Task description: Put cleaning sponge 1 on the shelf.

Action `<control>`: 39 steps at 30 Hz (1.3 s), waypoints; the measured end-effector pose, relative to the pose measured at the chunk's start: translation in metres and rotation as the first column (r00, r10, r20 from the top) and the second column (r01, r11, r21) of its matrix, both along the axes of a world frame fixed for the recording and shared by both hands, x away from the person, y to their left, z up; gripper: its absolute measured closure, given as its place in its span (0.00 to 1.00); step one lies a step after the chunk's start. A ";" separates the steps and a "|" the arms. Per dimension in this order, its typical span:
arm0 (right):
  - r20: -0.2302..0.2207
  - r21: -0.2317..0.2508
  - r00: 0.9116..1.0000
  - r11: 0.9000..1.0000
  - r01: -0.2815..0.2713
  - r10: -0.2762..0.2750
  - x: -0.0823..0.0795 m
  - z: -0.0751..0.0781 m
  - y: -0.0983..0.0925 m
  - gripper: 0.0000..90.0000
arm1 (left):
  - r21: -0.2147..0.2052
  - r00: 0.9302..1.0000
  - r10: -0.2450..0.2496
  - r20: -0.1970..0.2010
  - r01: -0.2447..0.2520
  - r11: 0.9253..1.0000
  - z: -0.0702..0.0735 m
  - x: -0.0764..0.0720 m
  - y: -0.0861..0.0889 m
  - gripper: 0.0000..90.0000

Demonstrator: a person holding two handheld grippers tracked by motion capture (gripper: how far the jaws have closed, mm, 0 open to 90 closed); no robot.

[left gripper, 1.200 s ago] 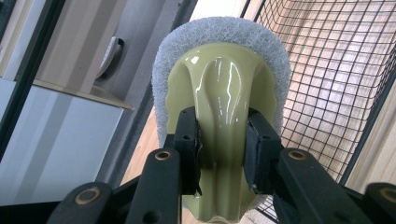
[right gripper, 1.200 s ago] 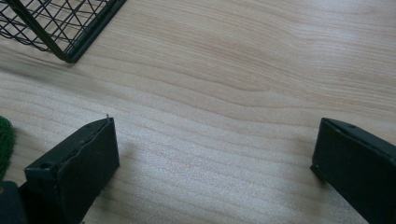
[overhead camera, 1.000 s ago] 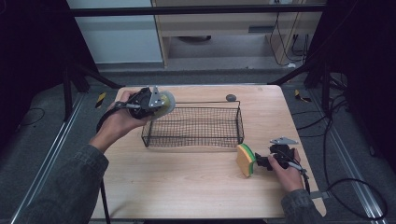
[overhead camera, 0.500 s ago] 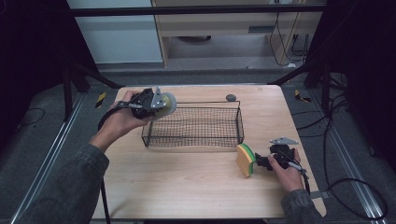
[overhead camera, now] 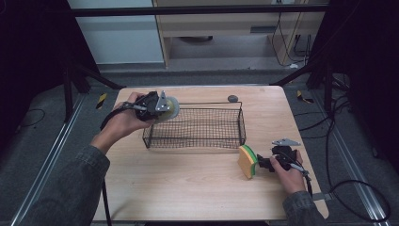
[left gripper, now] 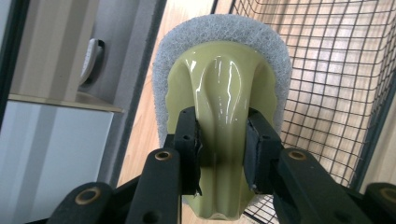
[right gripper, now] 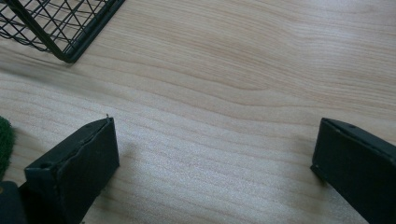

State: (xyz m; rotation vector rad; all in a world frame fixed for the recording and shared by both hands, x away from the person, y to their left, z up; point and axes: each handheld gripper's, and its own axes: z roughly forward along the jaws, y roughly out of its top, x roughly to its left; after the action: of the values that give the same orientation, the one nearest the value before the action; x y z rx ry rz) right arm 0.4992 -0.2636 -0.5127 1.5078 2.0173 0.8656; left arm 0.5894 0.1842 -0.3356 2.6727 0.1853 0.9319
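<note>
My left gripper [overhead camera: 157, 104] [left gripper: 222, 135] is shut on a dish scrubber [overhead camera: 170, 107] [left gripper: 224, 88], which has a pale green glossy handle and a white mesh pad. It hangs over the left end of a black wire basket [overhead camera: 195, 128] [left gripper: 327, 93]. A yellow sponge with a green scouring face [overhead camera: 246, 161] [right gripper: 3, 144] stands on edge on the table at the right. My right gripper [overhead camera: 264, 163] [right gripper: 215, 158] rests just right of that sponge, its jaws open over bare wood.
The wooden table [overhead camera: 188, 188] has a small dark round object [overhead camera: 232, 98] behind the basket's far right corner. A corner of the basket [right gripper: 60, 28] lies ahead of the right gripper. Dark floor and metal frame legs surround the table.
The left gripper with the scrubber has drifted slightly to the right, toward the basket's left end. The right gripper and the sponge have stayed put.
</note>
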 end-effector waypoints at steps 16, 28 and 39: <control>0.000 -0.001 1.000 1.000 0.003 -0.003 0.000 0.000 0.000 0.01 | 0.055 1.000 0.000 -0.028 0.002 0.998 -0.009 -0.004 -0.005 0.77; 0.001 -0.001 1.000 1.000 0.003 -0.003 0.000 0.000 0.000 0.01 | 0.080 0.998 0.000 -0.061 0.005 0.997 -0.024 -0.002 -0.009 0.77; 0.001 -0.001 1.000 1.000 0.003 -0.003 0.000 0.000 0.000 0.01 | 0.087 0.998 -0.001 -0.070 0.008 0.996 -0.030 -0.003 -0.010 0.77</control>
State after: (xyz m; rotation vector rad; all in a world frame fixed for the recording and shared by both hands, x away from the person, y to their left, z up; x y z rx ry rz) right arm 0.4991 -0.2634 -0.5128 1.5095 2.0144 0.8636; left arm 0.5868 0.1742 -0.3656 2.7869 0.1572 0.8647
